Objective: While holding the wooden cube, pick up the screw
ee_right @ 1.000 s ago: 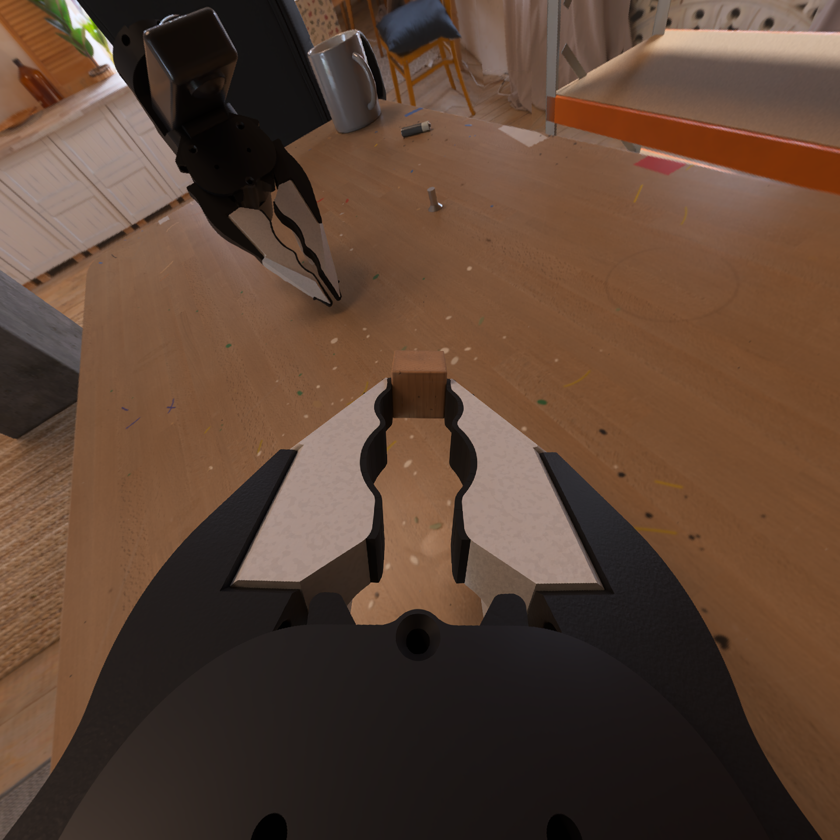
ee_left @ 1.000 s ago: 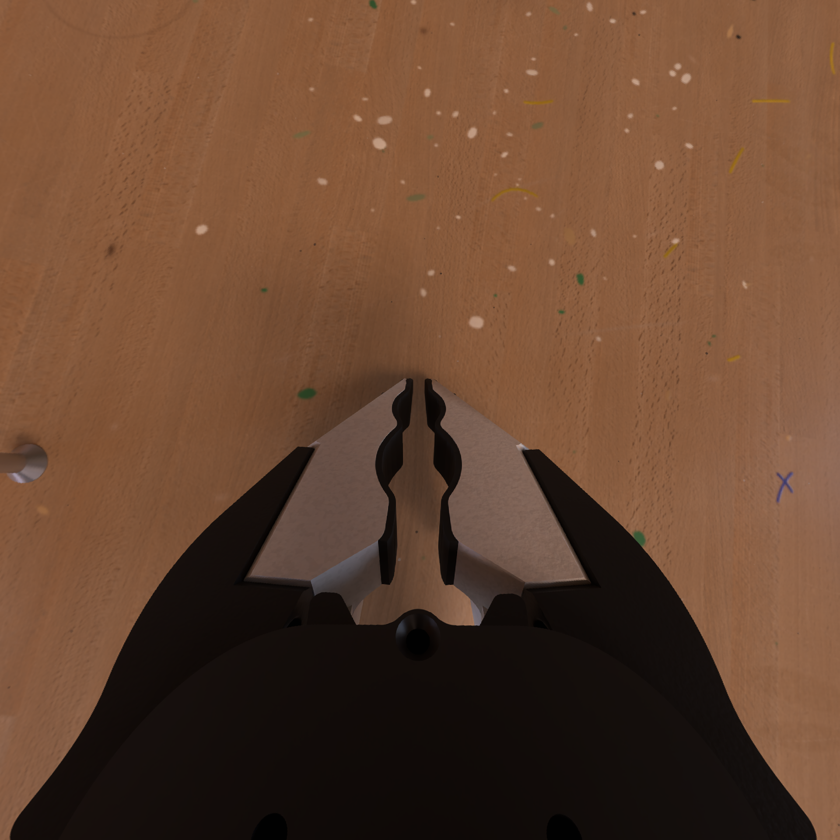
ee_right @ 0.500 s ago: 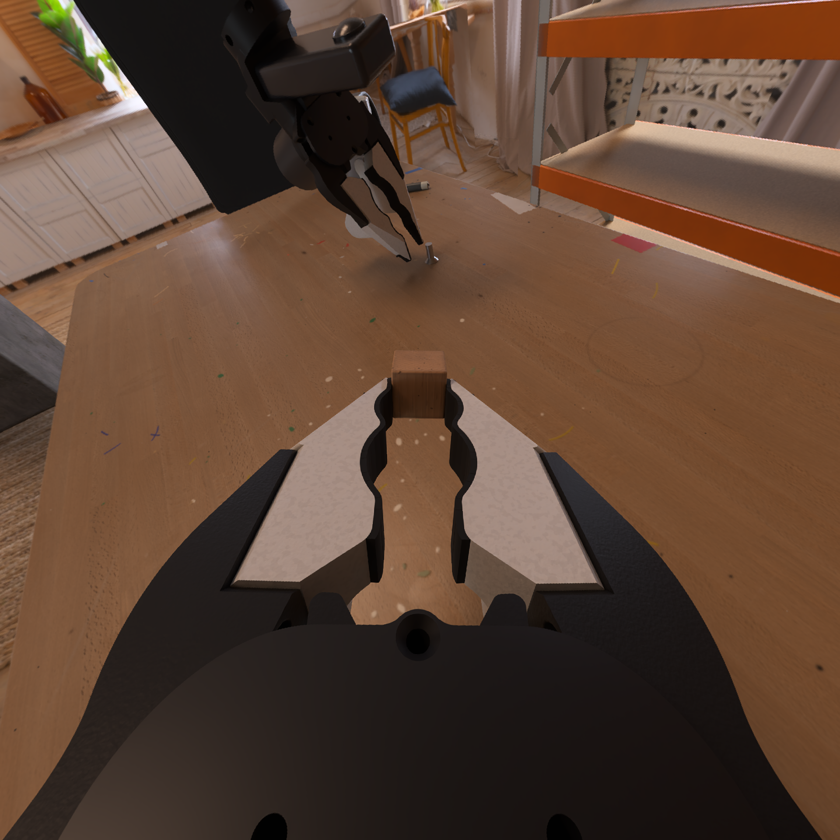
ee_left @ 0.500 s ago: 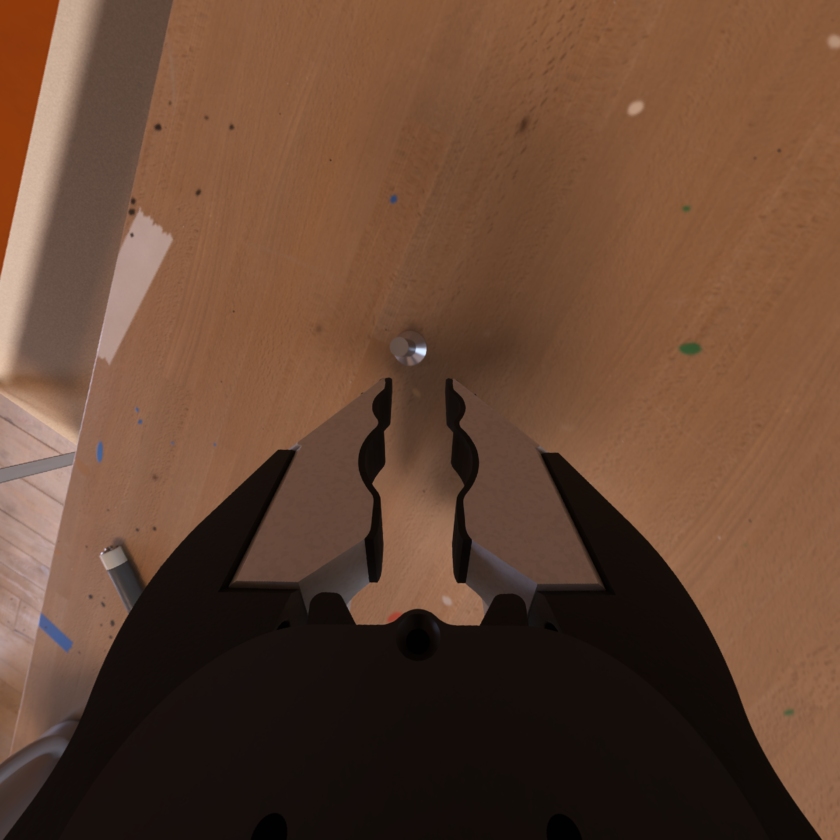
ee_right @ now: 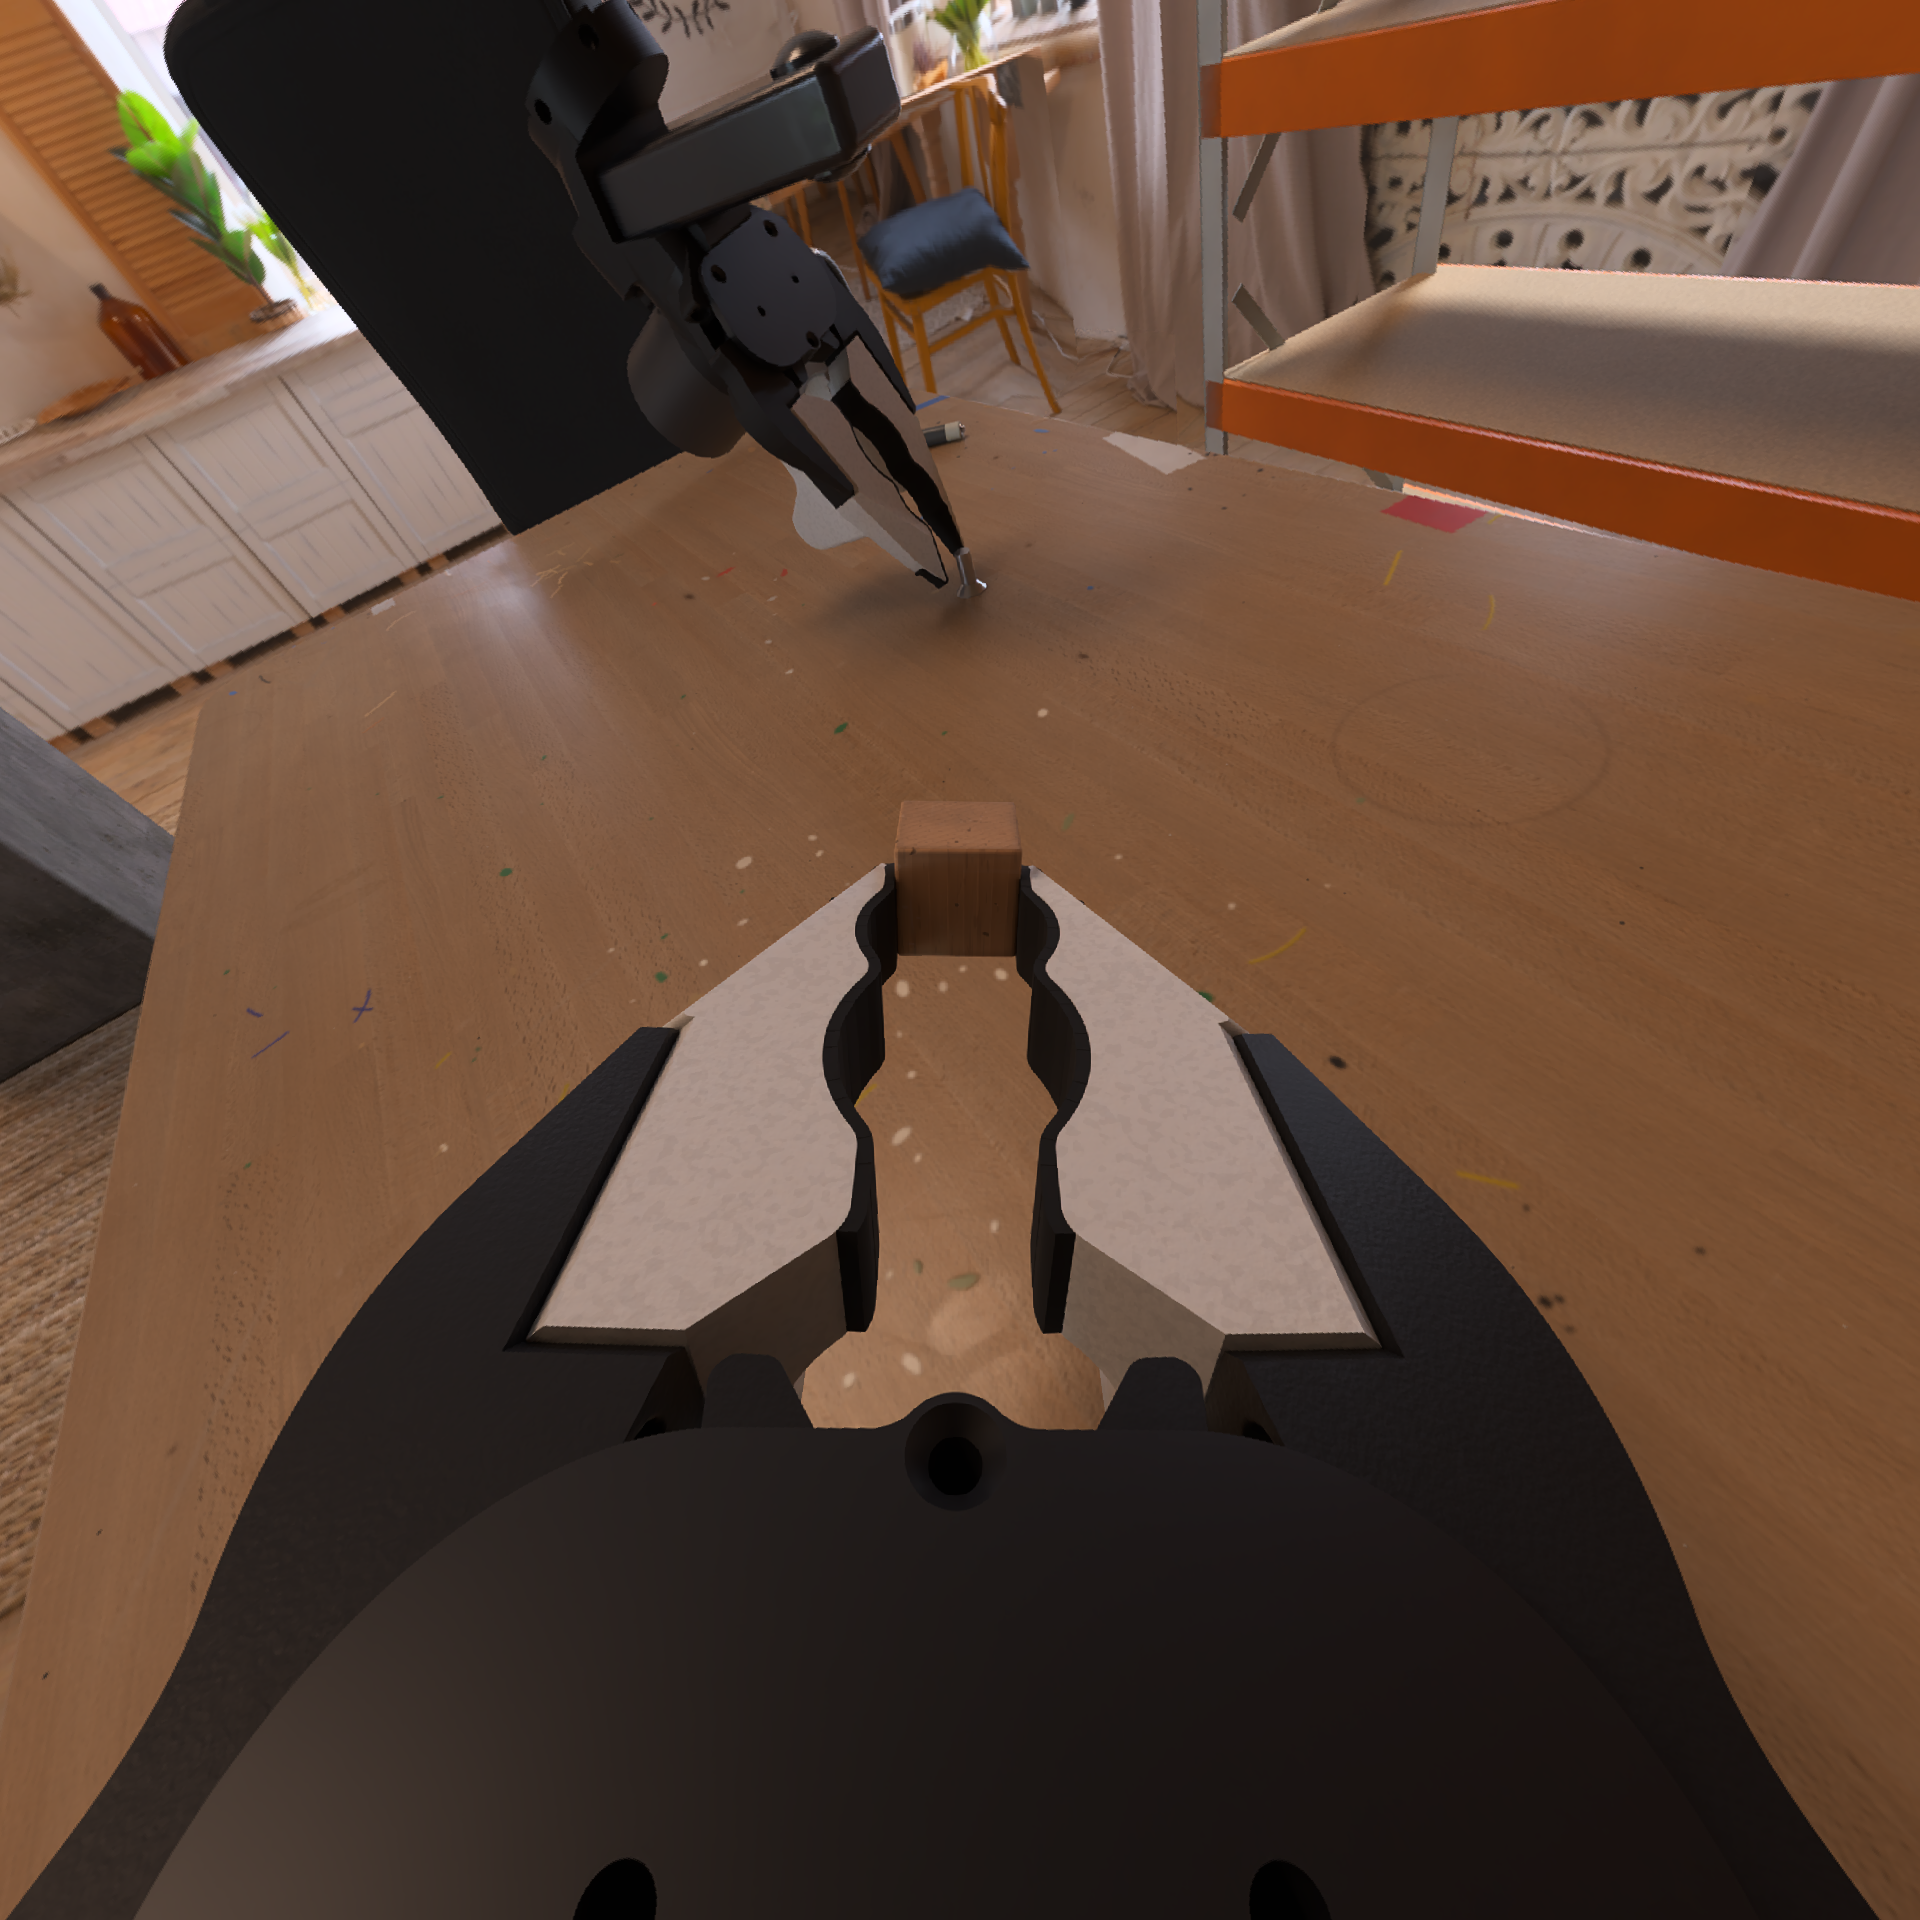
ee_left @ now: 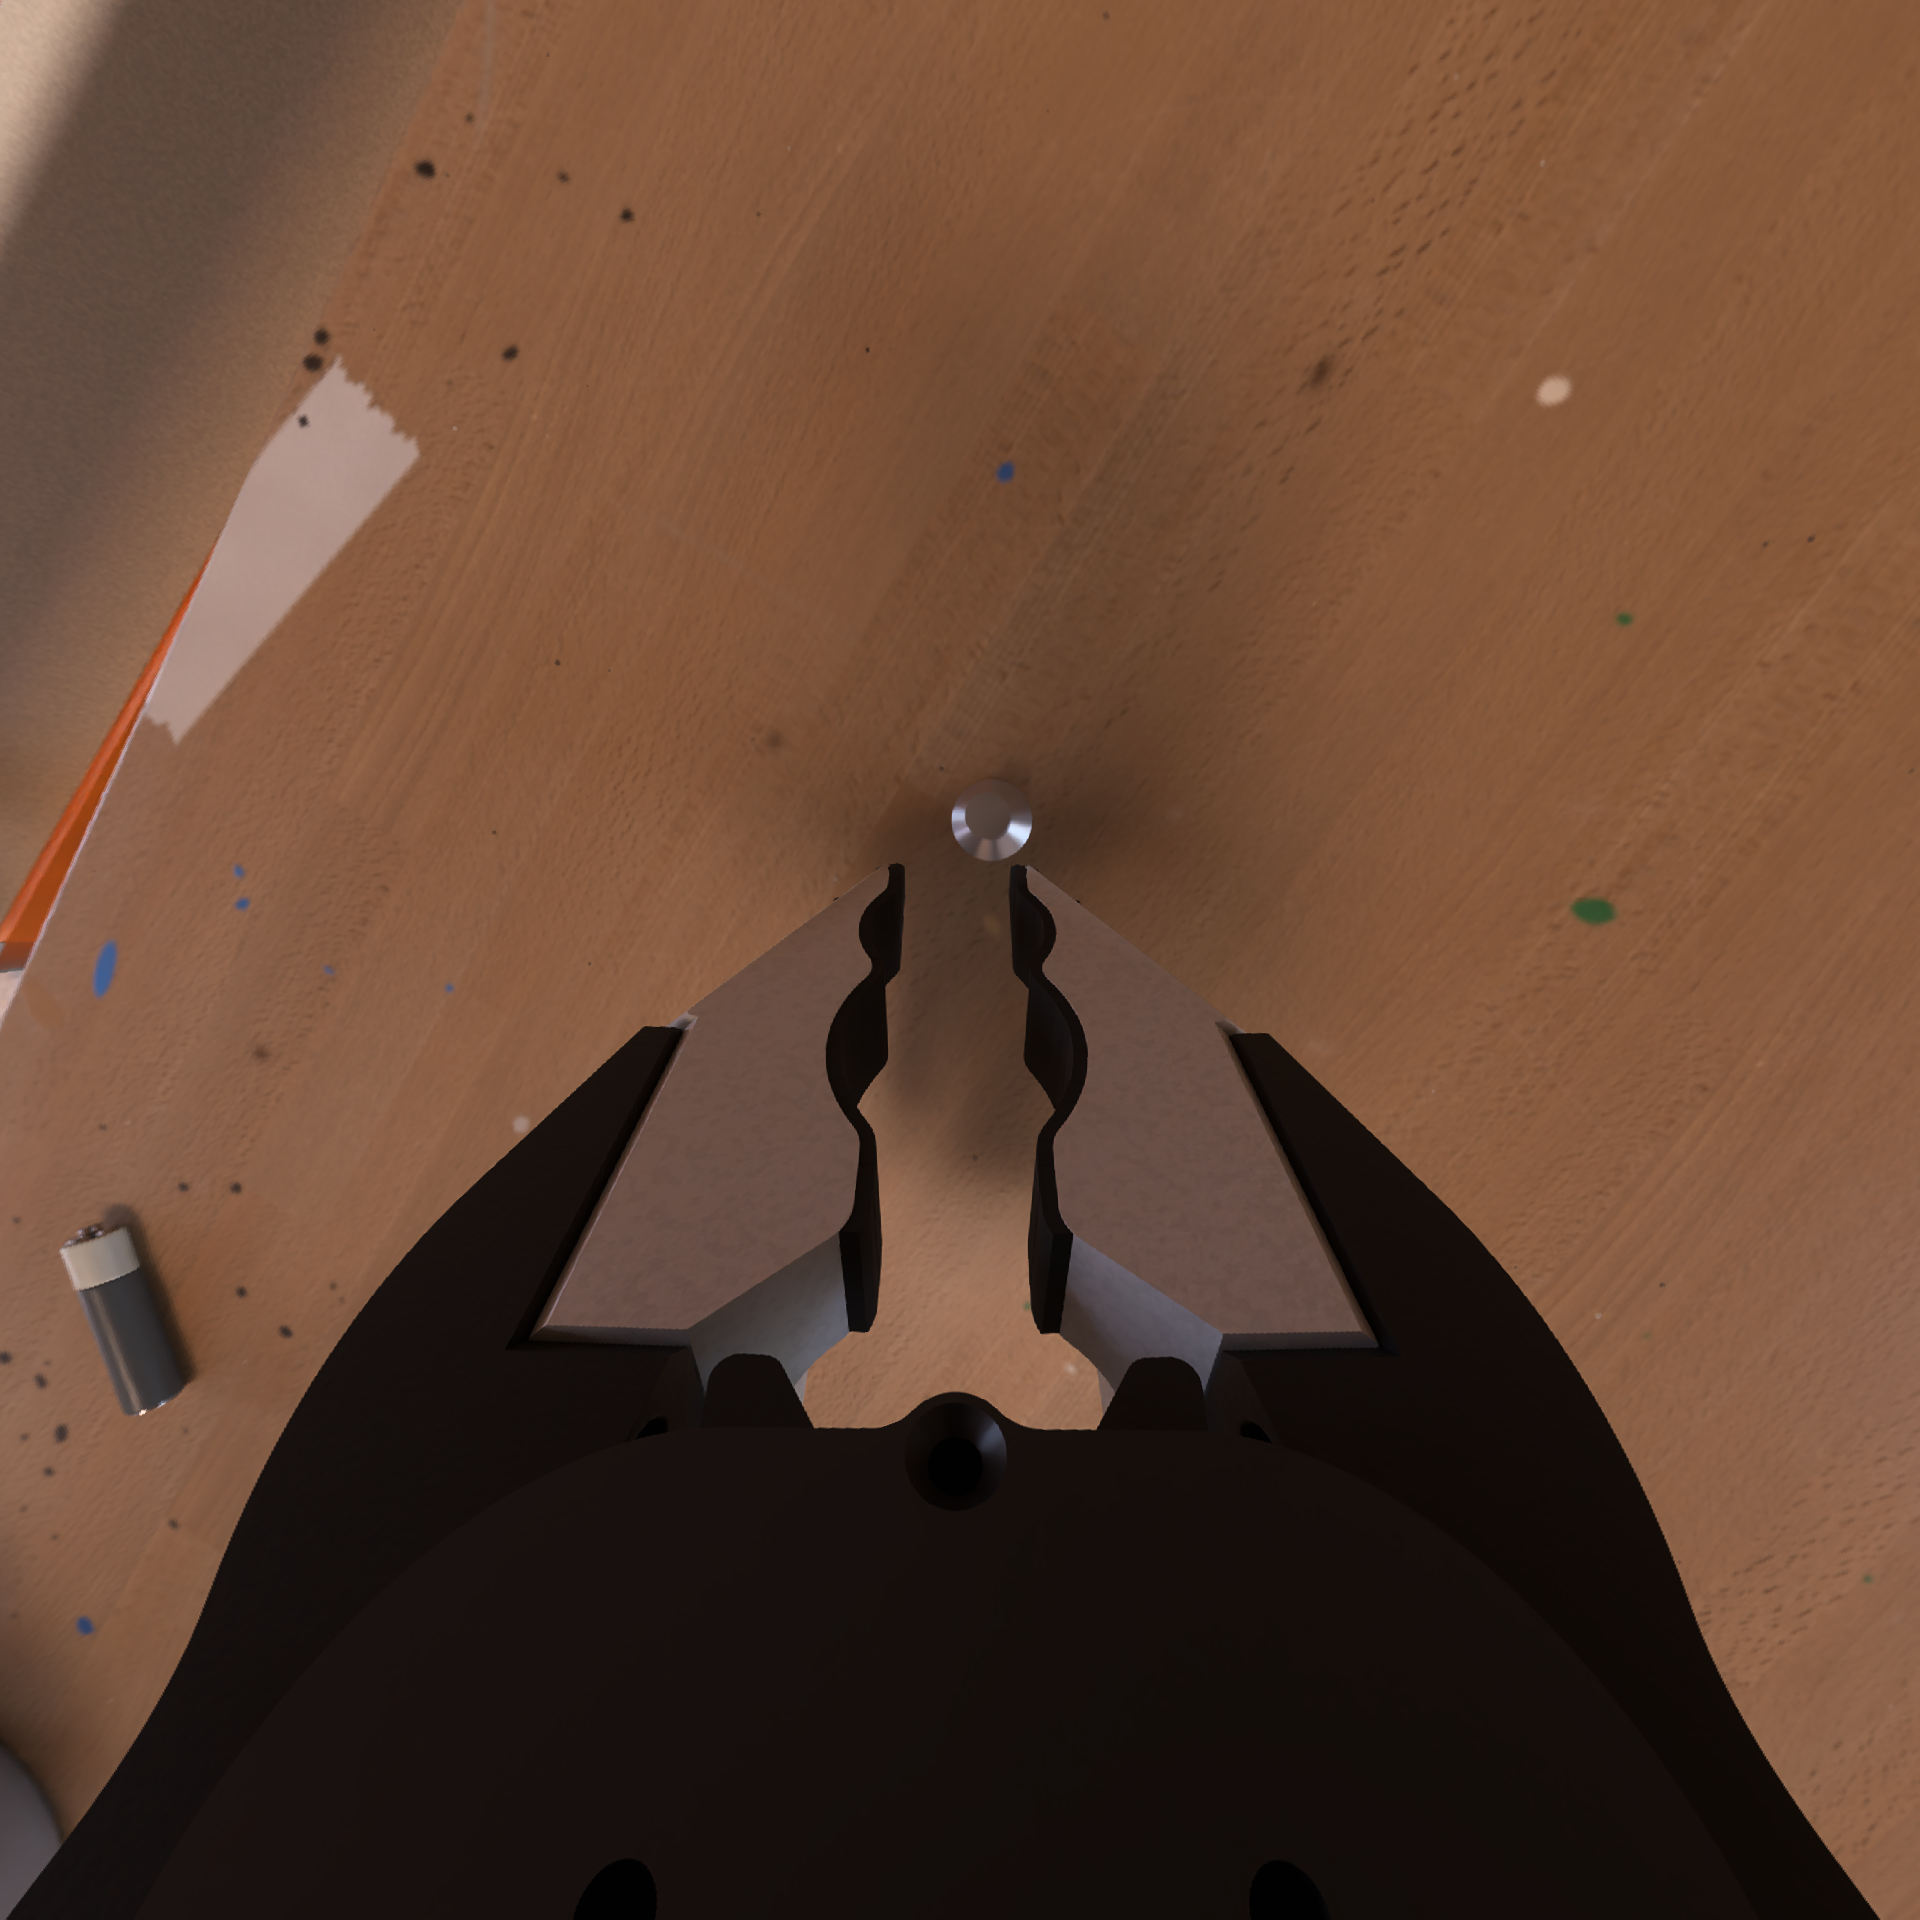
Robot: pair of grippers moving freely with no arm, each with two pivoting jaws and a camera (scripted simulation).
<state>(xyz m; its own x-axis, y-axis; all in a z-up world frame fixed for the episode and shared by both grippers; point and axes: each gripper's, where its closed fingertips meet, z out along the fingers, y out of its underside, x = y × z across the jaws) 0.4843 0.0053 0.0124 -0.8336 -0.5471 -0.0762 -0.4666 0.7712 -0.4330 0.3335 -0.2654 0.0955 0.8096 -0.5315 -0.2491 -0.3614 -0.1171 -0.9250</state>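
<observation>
My right gripper [ee_right: 956, 883] is shut on the small wooden cube [ee_right: 956, 883] and holds it above the wooden table [ee_right: 1351, 987]. The silver screw [ee_left: 991, 821] stands on the table, seen end on in the left wrist view, just beyond my fingertips. My left gripper [ee_left: 956, 878] is open, its jaws a narrow gap apart, pointing down at the screw. In the right wrist view the left gripper [ee_right: 940, 566] shows far off with its tips beside the screw [ee_right: 968, 578].
A grey battery [ee_left: 125, 1317] lies near the table's left edge in the left wrist view, by a strip of pale tape [ee_left: 286, 551]. Orange shelving [ee_right: 1558, 457] stands at the right beyond the table. A chair [ee_right: 951, 281] stands behind.
My left gripper has swung over to the screw and opened, then settled closer with the screw just past its tips. My right gripper has risen slightly, still holding the cube.
</observation>
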